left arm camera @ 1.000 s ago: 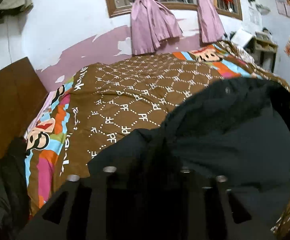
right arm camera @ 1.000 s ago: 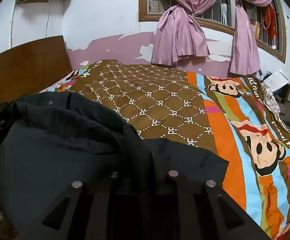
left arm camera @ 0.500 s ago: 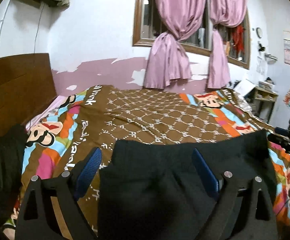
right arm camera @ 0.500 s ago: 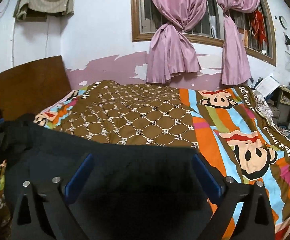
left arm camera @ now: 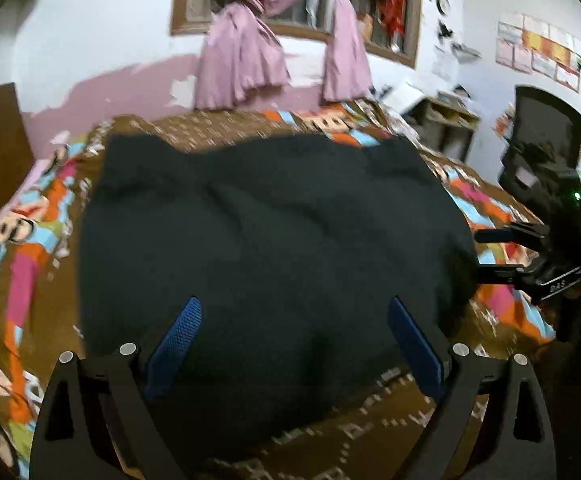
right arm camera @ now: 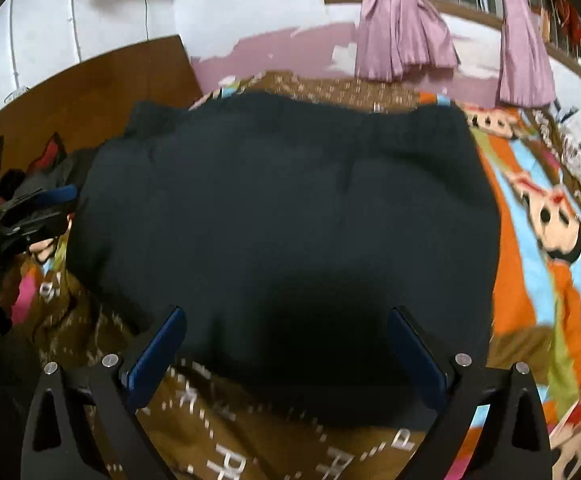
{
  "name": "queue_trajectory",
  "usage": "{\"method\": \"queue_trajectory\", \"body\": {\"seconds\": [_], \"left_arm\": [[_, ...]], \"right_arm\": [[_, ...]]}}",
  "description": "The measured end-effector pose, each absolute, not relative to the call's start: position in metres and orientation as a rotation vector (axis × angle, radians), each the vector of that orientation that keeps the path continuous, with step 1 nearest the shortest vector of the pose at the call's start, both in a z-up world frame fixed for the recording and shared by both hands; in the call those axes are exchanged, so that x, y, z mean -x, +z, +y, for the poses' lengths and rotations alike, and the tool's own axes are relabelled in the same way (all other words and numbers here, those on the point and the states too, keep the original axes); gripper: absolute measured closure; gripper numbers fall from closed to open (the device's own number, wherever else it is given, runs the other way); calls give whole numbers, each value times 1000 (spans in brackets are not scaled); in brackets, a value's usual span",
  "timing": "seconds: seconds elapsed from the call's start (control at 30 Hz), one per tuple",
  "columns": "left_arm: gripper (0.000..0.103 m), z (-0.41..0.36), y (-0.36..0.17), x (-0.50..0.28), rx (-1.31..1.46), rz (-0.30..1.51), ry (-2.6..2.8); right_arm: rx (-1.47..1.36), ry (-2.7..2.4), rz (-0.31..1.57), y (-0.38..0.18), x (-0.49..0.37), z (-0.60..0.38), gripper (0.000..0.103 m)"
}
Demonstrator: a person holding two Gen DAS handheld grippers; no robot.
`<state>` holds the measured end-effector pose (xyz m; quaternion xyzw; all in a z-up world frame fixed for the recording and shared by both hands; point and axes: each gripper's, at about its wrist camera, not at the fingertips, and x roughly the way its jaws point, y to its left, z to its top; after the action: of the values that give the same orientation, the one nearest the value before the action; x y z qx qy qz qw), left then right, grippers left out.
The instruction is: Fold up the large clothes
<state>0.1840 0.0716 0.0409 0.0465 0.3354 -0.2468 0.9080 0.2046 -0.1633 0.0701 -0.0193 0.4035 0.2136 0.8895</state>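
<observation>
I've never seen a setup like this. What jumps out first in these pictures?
A big dark garment lies spread across the middle of a bed, on a loud bedspread of cartoon monkeys and orange, blue and brown stripes. At the bottom of each view two blue-padded fingers stand wide apart over the cloth, holding nothing. Pink curtains hang knotted at the window behind.

Matt dark cloth garment point(left arm camera: 266, 224) lies on a printed cloth bedspread point(right arm camera: 530, 248); at 10 o'clock, a smooth wood headboard point(right arm camera: 90, 92); satiny pink curtains point(right arm camera: 406, 32).
</observation>
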Motion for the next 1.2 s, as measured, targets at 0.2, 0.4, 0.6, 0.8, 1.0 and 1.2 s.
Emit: {"method": "queue_trajectory", "body": {"seconds": [0.2, 0.4, 0.6, 0.8, 1.0, 1.2], "left_arm": [[12, 50, -3, -182, -216, 796, -500], [12, 47, -11, -197, -262, 765, -420], [12, 55, -9, -222, -235, 727, -357], [7, 69, -4, -263, -175, 731, -291], [1, 83, 5, -316, -83, 755, -242], [1, 93, 24, -355, -22, 785, -221]], "right_arm": [[24, 392, 905, 34, -214, -159, 2], [-44, 337, 843, 24, -231, -160, 0], [-78, 325, 773, 30, -257, -159, 0], [-48, 316, 782, 36, -303, -156, 0], [-9, 304, 790, 34, -342, -146, 0], [-5, 305, 796, 42, -380, -146, 0]]}}
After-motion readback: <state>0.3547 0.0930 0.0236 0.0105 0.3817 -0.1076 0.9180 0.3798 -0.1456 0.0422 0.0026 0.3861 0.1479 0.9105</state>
